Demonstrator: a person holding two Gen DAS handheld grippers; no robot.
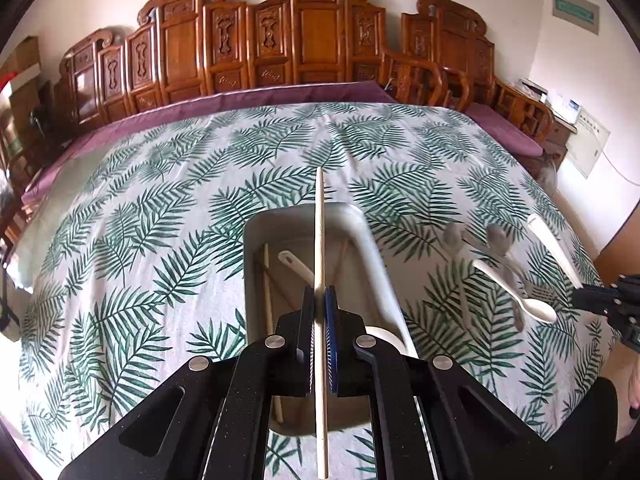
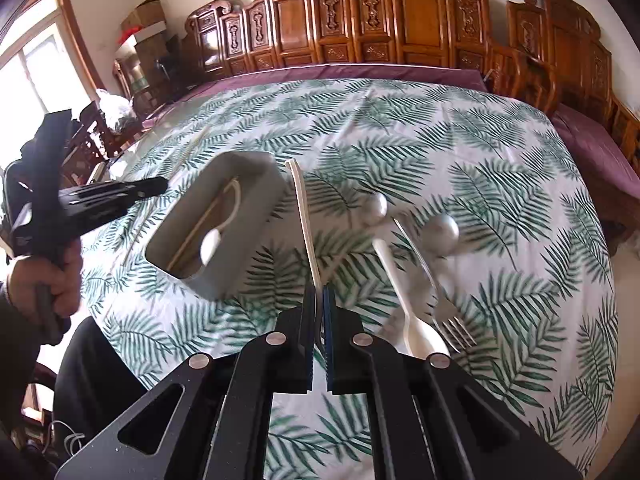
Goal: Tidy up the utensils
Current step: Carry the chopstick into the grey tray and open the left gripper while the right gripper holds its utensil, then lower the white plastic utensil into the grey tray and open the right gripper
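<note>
A chopstick (image 1: 320,264) is clamped by the left gripper (image 1: 320,312) above the tray's (image 1: 372,248) rim, while a white utensil (image 2: 306,232) is pinched by the right gripper (image 2: 319,308) beside open cloth (image 2: 400,128).

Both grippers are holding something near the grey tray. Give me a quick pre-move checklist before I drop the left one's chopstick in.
1. Left gripper clamped on the chopstick: ok.
2. Chopstick lined up over the grey tray: ok, it hangs above the opening.
3. Room in the tray: ok, only chopsticks and a white spoon inside.
4. Right gripper clear of the tray: ok, it is off to the side, shut on a white utensil handle.
5. Height above the tray floor: cannot tell.
</note>
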